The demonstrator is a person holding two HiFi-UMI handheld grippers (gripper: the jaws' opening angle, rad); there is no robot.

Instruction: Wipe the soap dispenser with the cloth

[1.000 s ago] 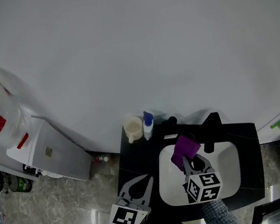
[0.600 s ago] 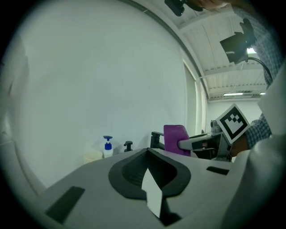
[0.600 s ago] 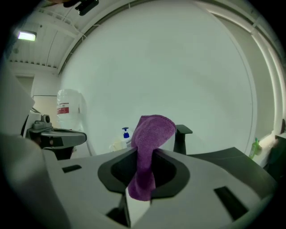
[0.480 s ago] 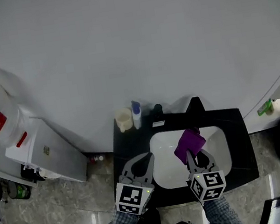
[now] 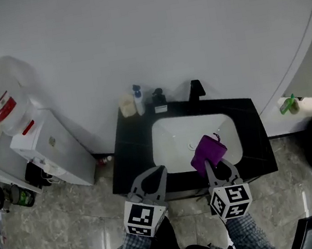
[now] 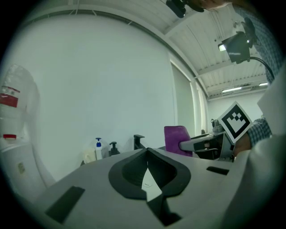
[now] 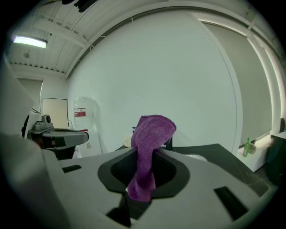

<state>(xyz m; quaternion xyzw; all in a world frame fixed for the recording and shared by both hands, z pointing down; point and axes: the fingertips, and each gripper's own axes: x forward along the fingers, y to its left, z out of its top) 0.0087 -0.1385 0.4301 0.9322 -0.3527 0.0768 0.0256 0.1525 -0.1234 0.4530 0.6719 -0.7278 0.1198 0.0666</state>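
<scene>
The right gripper (image 5: 217, 169) is pinching the purple cloth (image 7: 151, 134) low down, so most of it stands above the jaws and flops over at the top. It looks soft and light, a limp terry rag that will fold round a bottle, though a loose tuft like that may drag instead of pressing flat. The left gripper (image 6: 147, 151) is pressed together with nothing in it, level with its partner, just short of the front edge of the black desk (image 5: 132, 167). Both hang well apart from the soap dispenser (image 5: 159, 100), which I take to be the dark pump bottle at the back edge against the wall. It looks small, light and likely slick, so I'd expect it to tip or skid under a wipe. Steadying it by the body below the pump head seems the sensible hold for the free gripper. Just beside it on the left stand a blue-capped bottle (image 5: 138, 99) and a pale cup (image 5: 126, 105), near enough to get knocked. The black faucet (image 5: 196, 90) rises to its right, and the white sink (image 5: 168, 143) lies between the grippers and the bottle. A water cooler (image 5: 36, 146) stands off left.
</scene>
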